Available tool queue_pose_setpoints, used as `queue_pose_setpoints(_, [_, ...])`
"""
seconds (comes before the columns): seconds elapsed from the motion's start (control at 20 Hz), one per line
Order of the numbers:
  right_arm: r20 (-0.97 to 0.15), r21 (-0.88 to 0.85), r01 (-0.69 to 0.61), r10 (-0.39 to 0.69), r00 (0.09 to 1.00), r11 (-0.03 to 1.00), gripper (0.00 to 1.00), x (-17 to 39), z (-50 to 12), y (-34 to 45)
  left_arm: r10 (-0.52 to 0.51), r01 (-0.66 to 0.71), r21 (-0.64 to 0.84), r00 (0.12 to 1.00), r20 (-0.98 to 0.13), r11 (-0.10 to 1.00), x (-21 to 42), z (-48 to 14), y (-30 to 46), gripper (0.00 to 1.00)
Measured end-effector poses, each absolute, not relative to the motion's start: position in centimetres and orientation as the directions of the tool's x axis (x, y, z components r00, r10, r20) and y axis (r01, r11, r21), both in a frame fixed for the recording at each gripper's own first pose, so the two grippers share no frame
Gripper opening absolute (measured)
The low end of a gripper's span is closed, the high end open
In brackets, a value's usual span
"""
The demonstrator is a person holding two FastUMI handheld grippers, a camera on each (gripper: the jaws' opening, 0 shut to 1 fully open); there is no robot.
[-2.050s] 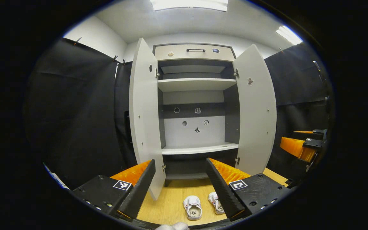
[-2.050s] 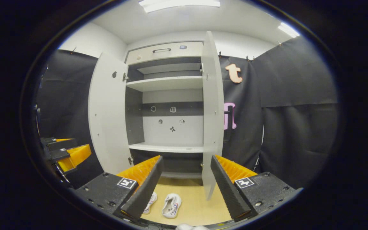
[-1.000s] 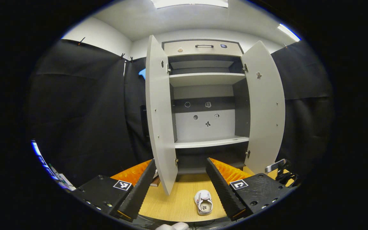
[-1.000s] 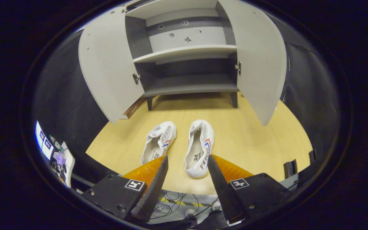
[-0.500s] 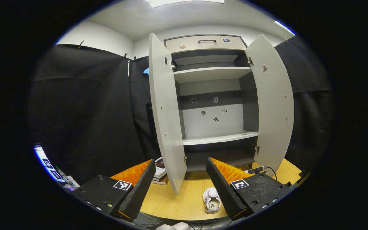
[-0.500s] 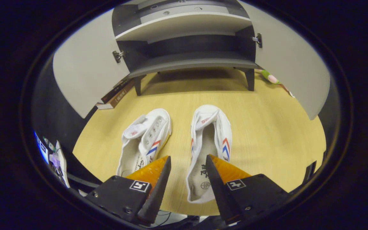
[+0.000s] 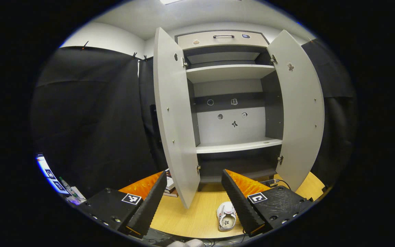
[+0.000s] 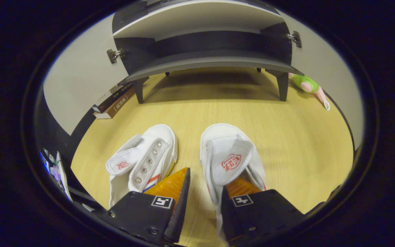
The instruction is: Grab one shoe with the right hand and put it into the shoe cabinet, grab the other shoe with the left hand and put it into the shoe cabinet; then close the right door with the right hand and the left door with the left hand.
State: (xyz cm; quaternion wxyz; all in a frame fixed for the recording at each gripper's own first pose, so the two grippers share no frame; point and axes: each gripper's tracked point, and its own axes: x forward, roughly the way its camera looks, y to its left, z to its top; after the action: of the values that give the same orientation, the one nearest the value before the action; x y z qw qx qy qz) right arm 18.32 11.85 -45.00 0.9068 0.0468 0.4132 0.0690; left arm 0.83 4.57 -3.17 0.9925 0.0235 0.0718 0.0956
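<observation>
Right gripper [image 8: 202,192] straddles the right shoe's [image 8: 230,159] side wall, fingers apart; left gripper [image 7: 194,197] gapes, facing the cabinet [image 7: 231,103] at 12 o'clock.

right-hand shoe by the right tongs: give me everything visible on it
White canvas right-hand shoe with a rubber toe cap, lying sole-down on the wooden floor, toe toward the shoe cabinet. Its tongue, with a red printed mark, is folded up; no laces show. The right tongs straddle its left side wall, one finger inside the opening.
</observation>
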Motion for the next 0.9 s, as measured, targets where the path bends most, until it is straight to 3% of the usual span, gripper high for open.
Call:
queue_pose_setpoints(0.05, [-0.741,0.139,-0.072,0.152,0.654,0.988,0.46,18.4,-45.0,11.3,0.181,-0.177,0.041,0.973,-0.143,0.983,1.2,-3.2,4.2,0.96])
queue_pose_setpoints(0.15, [-0.733,0.160,-0.094,0.182,0.655,0.983,0.18,18.8,-45.0,11.4,0.176,-0.172,0.033,0.972,-0.156,0.984,2.1,-3.4,3.8,0.96])
queue_pose_setpoints(0.25, [-0.737,0.153,-0.128,0.199,0.646,0.980,0.10,18.8,-44.9,11.3,0.172,-0.169,0.033,0.974,-0.146,0.985,2.6,-3.1,3.3,1.00])
queue_pose_setpoints(0.3, [-0.743,0.154,-0.153,0.216,0.633,0.976,0.09,18.7,-44.7,11.2,0.169,-0.166,0.035,0.974,-0.149,0.986,2.7,-3.2,3.0,0.96])
queue_pose_setpoints(0.55, [-0.717,0.173,-0.183,0.251,0.651,0.968,0.08,18.6,-40.9,10.2,0.172,-0.170,0.032,0.976,-0.135,0.985,2.8,-2.7,2.9,1.00])
queue_pose_setpoints(0.6, [-0.705,0.166,-0.189,0.250,0.664,0.968,0.08,18.4,-39.7,10.1,0.175,-0.172,0.032,0.976,-0.126,0.985,2.7,-2.6,3.0,0.96])
queue_pose_setpoints(0.9, [-0.582,0.154,-0.245,0.288,0.760,0.957,0.07,17.9,-28.7,11.4,0.184,-0.181,0.042,0.979,-0.086,0.983,1.7,-2.5,3.4,0.96])
